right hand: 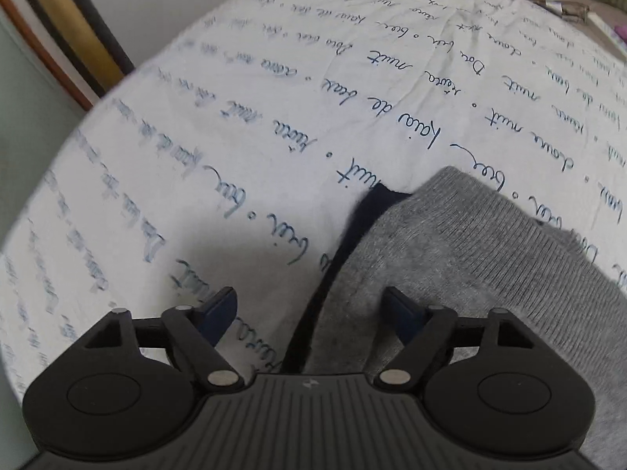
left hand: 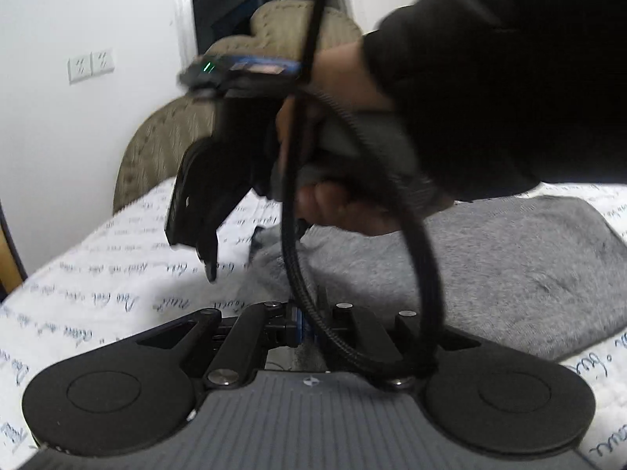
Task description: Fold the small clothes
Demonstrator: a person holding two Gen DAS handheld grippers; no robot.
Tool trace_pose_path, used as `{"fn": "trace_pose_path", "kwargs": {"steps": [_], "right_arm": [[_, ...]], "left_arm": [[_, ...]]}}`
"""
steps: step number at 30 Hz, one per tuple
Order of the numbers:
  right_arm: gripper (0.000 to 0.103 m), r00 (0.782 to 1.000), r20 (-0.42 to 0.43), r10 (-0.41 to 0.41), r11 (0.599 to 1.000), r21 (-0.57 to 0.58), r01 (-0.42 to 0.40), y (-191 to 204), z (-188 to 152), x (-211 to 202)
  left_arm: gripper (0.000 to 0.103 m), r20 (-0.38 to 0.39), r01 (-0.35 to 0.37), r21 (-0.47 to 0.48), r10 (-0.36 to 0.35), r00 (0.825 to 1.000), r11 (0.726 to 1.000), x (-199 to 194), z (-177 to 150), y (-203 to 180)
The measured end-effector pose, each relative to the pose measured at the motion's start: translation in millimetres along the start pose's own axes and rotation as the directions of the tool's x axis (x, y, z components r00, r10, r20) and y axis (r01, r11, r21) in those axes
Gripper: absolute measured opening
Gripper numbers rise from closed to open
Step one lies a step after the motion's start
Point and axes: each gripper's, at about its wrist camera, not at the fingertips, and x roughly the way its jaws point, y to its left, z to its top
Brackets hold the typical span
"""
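While the grey knit sweater (right hand: 470,274) is spread on the script-printed bed sheet (right hand: 196,156), its navy-lined edge is straddled by the parted jaws of the right hand-held gripper (right hand: 309,313); the left hand-held gripper (left hand: 305,325) is closed, seemingly on the sweater's near edge.

Bedsheet (right hand: 274,125): white, printed all over with rows of blue cursive script. Legible fragments: "nuit", "de beaux", possibly "Doux" — handwriting style and blur make most words uncertain. Left-wrist view: same script on sheet (left hand: 117,274), too smeared to read.
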Motion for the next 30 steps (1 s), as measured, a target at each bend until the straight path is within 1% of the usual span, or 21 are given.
{"fn": "trace_pose_path", "kwargs": {"steps": [1, 2, 3, 4, 5, 6, 8, 10, 12, 14, 17, 21, 23, 25, 27, 30], "right_arm": [[0.062, 1.0, -0.011, -0.014, 1.0, -0.001, 0.014, -2, 0, 3], [0.049, 0.999, -0.019, -0.025, 1.0, 0.001, 0.025, -6, 0, 4], [0.042, 0.999, -0.02, -0.032, 0.999, 0.01, 0.032, -11, 0, 5], [0.027, 0.999, -0.015, -0.034, 0.999, 0.02, 0.034, -17, -1, 3], [0.016, 1.0, -0.007, -0.027, 0.999, 0.034, 0.027, -24, -2, 0], [0.011, 1.0, -0.004, -0.007, 0.999, 0.053, 0.007, -31, -3, -2], [0.009, 1.0, 0.015, 0.02, 0.997, 0.078, -0.021, -44, -9, -11], [0.008, 0.998, 0.059, 0.035, 0.995, 0.094, -0.04, -55, -17, -23], [0.008, 0.991, 0.115, 0.074, 0.988, 0.123, -0.088, -66, -27, -40], [0.008, 0.978, 0.179, 0.109, 0.979, 0.154, -0.137, -82, -40, -62], [0.008, 0.954, 0.266, 0.14, 0.959, 0.205, -0.197, -114, -62, -97], [0.008, 0.932, 0.345, 0.109, 0.931, 0.294, -0.218, -169, -107, -141], [0.008, 0.928, 0.363, 0.082, 0.917, 0.336, -0.213, -197, -137, -157], [0.008, 0.931, 0.362, 0.043, 0.9, 0.391, -0.193, -223, -171, -166], [0.008, 0.936, 0.353, 0.004, 0.872, 0.457, -0.176, -249, -203, -166], [0.008, 0.936, 0.352, -0.022, 0.817, 0.546, -0.187, -282, -243, -160]], "left_arm": [[0.006, 0.005, 0.001, 0.007, -0.001, 1.0, 1.0, 0, -1, -1], [0.006, 0.005, 0.003, 0.011, -0.003, 1.0, 1.0, 0, -1, -2], [0.006, 0.003, 0.003, 0.012, -0.003, 1.0, 1.0, 1, -1, -3], [0.006, 0.0, 0.001, 0.011, -0.001, 1.0, 1.0, 1, -2, -3], [0.006, 0.0, -0.002, 0.01, 0.002, 1.0, 1.0, 1, -2, -2], [0.006, 0.0, -0.003, 0.01, 0.003, 1.0, 1.0, -1, -1, -3], [0.006, 0.005, -0.006, 0.015, 0.006, 1.0, 1.0, -2, 0, -4], [0.006, 0.016, -0.009, 0.024, 0.008, 1.0, 1.0, -5, 2, -6], [0.006, 0.038, -0.005, 0.038, 0.004, 0.999, 0.999, -11, 5, -11], [0.006, 0.069, 0.008, 0.056, -0.011, 0.998, 0.998, -22, 12, -17], [0.006, 0.119, 0.058, 0.092, -0.069, 0.991, 0.994, -33, 24, -35], [0.006, 0.155, 0.153, 0.147, -0.175, 0.972, 0.977, -41, 38, -75], [0.006, 0.165, 0.215, 0.185, -0.246, 0.955, 0.959, -46, 42, -101], [0.006, 0.149, 0.292, 0.219, -0.328, 0.933, 0.931, -48, 42, -129], [0.007, 0.102, 0.365, 0.252, -0.4, 0.911, 0.896, -47, 37, -157], [0.007, 0.025, 0.428, 0.302, -0.456, 0.89, 0.852, -44, 30, -194]]}}
